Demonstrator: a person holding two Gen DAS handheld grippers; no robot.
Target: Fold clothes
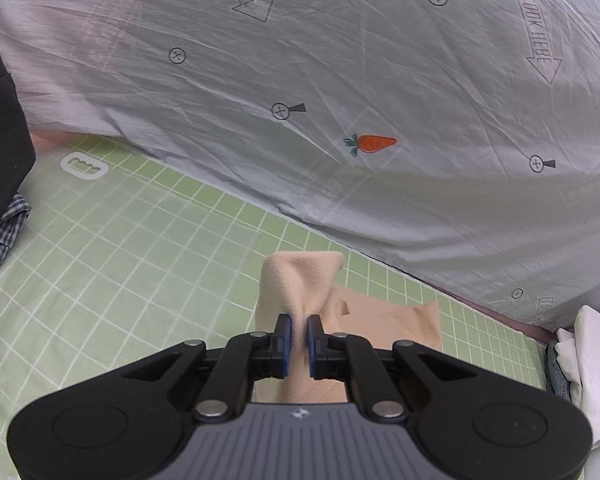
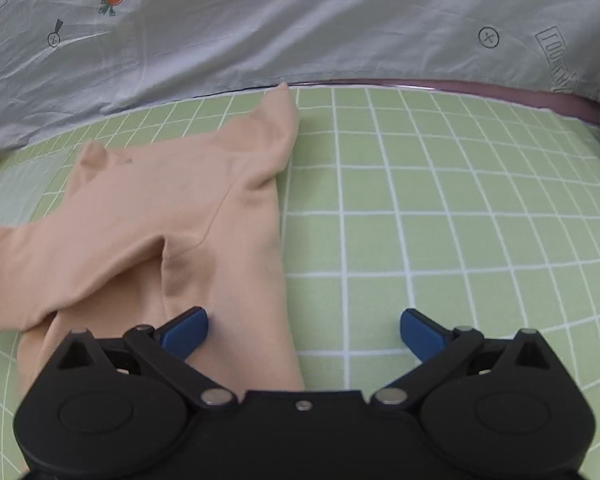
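**Peach garment pinched in my left gripper, right gripper spread above its edge**

My left gripper is clamped tight on a raised tuft of the soft peach-coloured fleece garment, the blue pads squeezing the cloth between them so that a peak of fabric stands up past the tips. I judge I hold it this way to carry one part of the garment up and over the rest, since a pinch near an edge lets the cloth hang and fold along a line.

My right gripper stands wide apart, holding nothing, its left blue pad just over the garment's right side and its other pad over bare mat. That spread suits either pinning the cloth or taking a fresh hold; I cannot say which.

The garment lies partly flat on the pale green mat with a white grid, one sleeve-like part crossing over the body. Behind the mat lies a wrinkled grey bedsheet printed with carrots and arrows. Dark and checked clothes sit at the mat's left edge, white cloth at its right.
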